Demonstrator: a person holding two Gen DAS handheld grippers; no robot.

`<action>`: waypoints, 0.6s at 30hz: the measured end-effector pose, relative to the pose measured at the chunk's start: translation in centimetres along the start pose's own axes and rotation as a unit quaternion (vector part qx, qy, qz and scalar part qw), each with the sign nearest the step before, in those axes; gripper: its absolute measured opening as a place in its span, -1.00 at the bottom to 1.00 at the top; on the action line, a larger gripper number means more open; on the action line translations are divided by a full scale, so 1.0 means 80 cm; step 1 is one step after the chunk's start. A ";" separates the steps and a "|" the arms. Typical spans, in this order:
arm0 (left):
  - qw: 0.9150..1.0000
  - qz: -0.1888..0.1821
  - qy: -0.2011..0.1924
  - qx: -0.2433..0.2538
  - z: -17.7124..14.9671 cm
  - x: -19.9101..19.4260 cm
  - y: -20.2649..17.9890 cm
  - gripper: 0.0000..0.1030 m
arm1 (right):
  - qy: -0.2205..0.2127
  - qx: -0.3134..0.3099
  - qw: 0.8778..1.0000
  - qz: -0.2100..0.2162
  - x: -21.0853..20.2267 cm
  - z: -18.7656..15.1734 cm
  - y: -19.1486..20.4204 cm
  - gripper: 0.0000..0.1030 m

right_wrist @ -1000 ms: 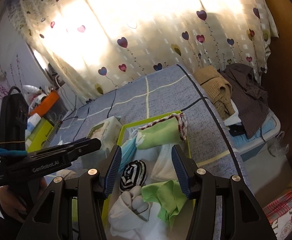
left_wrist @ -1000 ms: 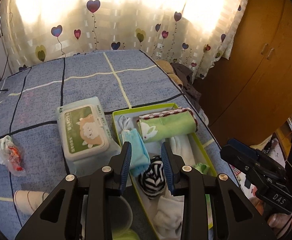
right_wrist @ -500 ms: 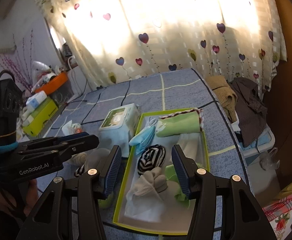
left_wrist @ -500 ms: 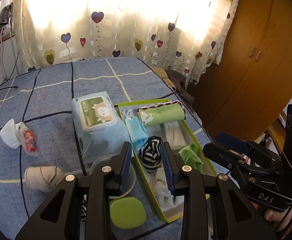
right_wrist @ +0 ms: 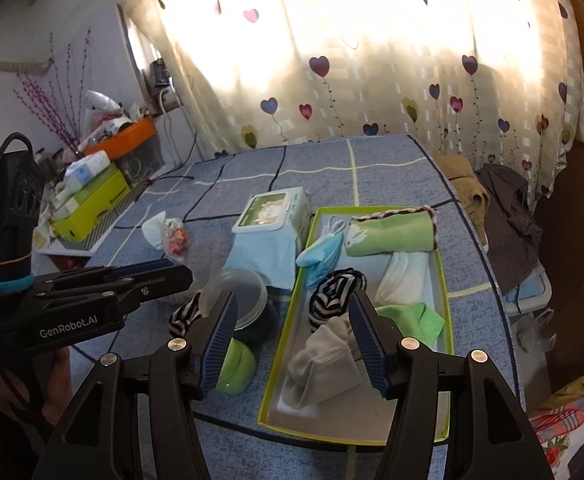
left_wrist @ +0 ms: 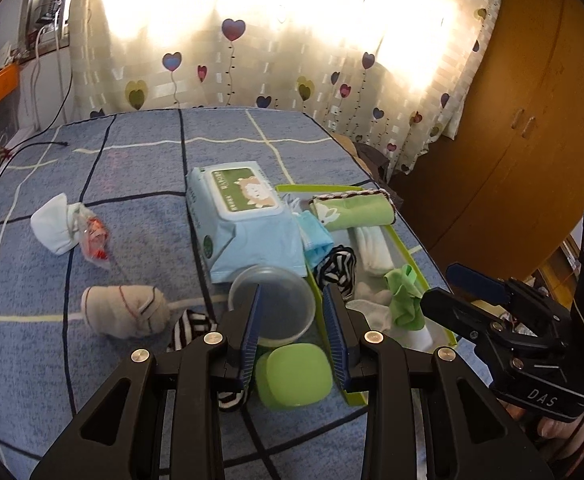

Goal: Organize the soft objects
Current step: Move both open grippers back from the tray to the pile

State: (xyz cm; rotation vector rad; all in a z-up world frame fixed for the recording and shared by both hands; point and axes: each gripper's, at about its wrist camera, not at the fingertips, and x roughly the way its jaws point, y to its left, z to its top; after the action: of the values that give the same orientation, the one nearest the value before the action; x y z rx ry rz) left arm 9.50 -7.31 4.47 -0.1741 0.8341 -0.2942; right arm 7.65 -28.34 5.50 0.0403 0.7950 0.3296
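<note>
The left gripper [left_wrist: 292,312] is held part-spread and empty over a clear bowl [left_wrist: 272,304]; the right gripper [right_wrist: 292,312] is opening – nothing pinched; beyond, socks [right_wrist: 336,296] and a green towel [right_wrist: 390,234] are seen in the tray [right_wrist: 448,304] – a beige sock [left_wrist: 126,310] outside.

Backlit heart-print curtain [left_wrist: 276,40], wooden wardrobe [left_wrist: 524,128]

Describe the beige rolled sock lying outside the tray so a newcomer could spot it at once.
Start at the blue checked bedspread and find the green-rimmed tray on its right side. Left of it, past the clear round tub, lies the beige rolled sock. Thin red and dark stripes distinguish it from the black-and-white striped sock beside it.
</note>
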 end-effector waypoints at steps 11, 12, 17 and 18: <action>1.000 0.008 -0.006 -0.026 -0.015 -0.012 0.032 -0.38 | 0.010 -0.020 1.000 0.013 0.008 -0.003 0.026 0.13; 1.000 0.008 -0.006 -0.028 -0.015 -0.012 0.034 -0.38 | 0.010 -0.020 1.000 0.014 0.008 -0.003 0.027 0.13; 0.999 0.016 -0.009 -0.034 -0.017 -0.017 0.047 -0.38 | 0.008 -0.022 1.000 0.018 0.007 -0.001 0.031 0.13; 0.999 0.017 -0.009 -0.036 -0.018 -0.018 0.050 -0.38 | 0.008 -0.023 1.000 0.019 0.007 -0.001 0.032 0.13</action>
State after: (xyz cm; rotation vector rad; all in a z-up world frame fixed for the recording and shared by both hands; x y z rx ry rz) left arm 8.28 -3.15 3.50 -0.2297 0.8297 -0.2308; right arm 7.22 -25.74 5.46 0.0094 0.8026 0.3835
